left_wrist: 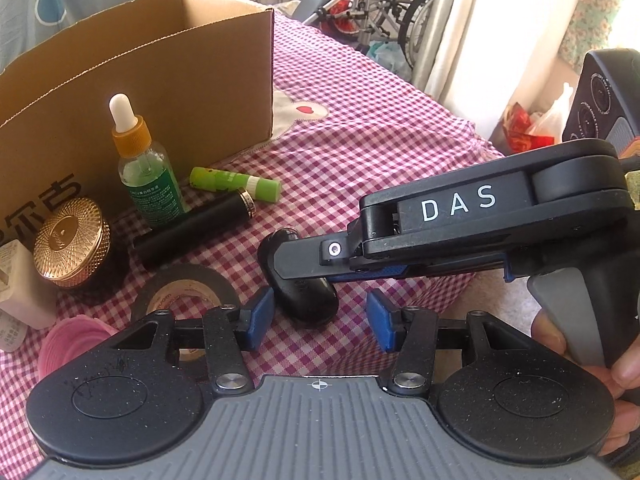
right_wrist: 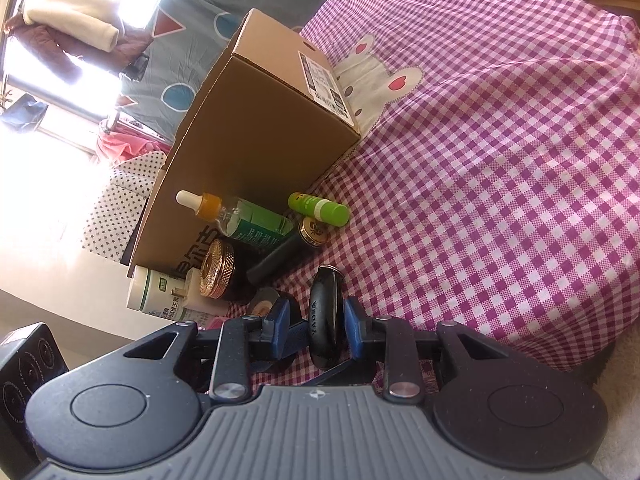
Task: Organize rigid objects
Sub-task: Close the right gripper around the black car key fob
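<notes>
A glossy black oval case (right_wrist: pixel 326 312) lies on the pink checked cloth (right_wrist: pixel 500 200). My right gripper (right_wrist: pixel 316 316) is shut on it, blue pads pressing its two sides. In the left wrist view the right gripper (left_wrist: pixel 292 268) reaches in from the right over the same case (left_wrist: pixel 308 300). My left gripper (left_wrist: pixel 320 316) stands open just in front of the case, without touching it. Behind stand a green dropper bottle (left_wrist: pixel 144 176), a green glue stick (left_wrist: pixel 236 184), a black tube (left_wrist: pixel 196 228), a gold-lidded jar (left_wrist: pixel 72 240) and a black tape roll (left_wrist: pixel 184 292).
An open cardboard box (left_wrist: pixel 160 80) stands behind the objects, with its closed side (right_wrist: pixel 260 128) facing the right wrist view. A white bottle (right_wrist: pixel 156 292) and a pink item (left_wrist: pixel 76 344) lie at the left. A hand (left_wrist: pixel 580 360) holds the right gripper. Wheelchairs (left_wrist: pixel 380 8) stand beyond the table.
</notes>
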Demonstrator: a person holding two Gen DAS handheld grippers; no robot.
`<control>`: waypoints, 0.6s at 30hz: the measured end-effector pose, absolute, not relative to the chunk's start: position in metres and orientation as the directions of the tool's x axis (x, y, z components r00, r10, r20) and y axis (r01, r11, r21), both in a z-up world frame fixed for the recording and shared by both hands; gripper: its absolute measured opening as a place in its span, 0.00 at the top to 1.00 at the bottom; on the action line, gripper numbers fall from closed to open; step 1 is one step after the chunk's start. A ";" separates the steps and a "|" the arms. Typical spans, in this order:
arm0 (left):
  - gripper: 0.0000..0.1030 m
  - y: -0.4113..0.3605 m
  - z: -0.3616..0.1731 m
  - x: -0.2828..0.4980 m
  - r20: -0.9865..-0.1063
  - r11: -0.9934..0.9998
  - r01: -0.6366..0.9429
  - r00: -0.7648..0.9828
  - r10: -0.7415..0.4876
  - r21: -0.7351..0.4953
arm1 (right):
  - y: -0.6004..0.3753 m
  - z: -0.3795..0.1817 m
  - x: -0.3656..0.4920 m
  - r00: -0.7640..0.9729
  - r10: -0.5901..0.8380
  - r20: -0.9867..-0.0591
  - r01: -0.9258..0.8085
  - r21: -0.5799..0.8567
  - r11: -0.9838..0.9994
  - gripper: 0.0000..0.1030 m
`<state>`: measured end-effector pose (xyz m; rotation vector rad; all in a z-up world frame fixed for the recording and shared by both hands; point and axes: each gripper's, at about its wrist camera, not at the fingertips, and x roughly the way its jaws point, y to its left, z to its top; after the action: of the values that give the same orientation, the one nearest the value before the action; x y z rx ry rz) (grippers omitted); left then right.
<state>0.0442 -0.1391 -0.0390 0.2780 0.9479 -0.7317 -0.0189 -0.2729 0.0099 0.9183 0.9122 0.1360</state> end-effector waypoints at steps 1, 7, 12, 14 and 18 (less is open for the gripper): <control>0.51 -0.139 -0.039 0.045 -0.815 0.729 0.678 0.365 -0.450 -0.099 | -0.273 0.010 -0.018 0.632 0.461 -0.623 0.263 0.732 0.629 0.69; 0.51 -0.142 -0.040 0.045 -0.808 0.719 0.690 0.375 -0.453 -0.083 | -0.272 0.011 -0.015 0.638 0.450 -0.625 0.251 0.721 0.646 0.69; 0.51 -0.142 -0.040 0.046 -0.806 0.717 0.692 0.378 -0.455 -0.080 | -0.273 0.009 -0.013 0.648 0.446 -0.617 0.248 0.725 0.643 0.73; 0.51 -0.141 -0.039 0.046 -0.806 0.717 0.693 0.376 -0.456 -0.082 | -0.275 0.007 -0.015 0.647 0.446 -0.618 0.252 0.726 0.640 0.77; 0.51 -0.142 -0.040 0.048 -0.806 0.714 0.696 0.377 -0.456 -0.077 | -0.277 0.007 -0.017 0.647 0.449 -0.616 0.243 0.725 0.645 0.81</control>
<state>0.0478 -0.1417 -0.0400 0.2958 0.9225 -0.7497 -0.0170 -0.2769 0.0072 0.8917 0.8891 0.1369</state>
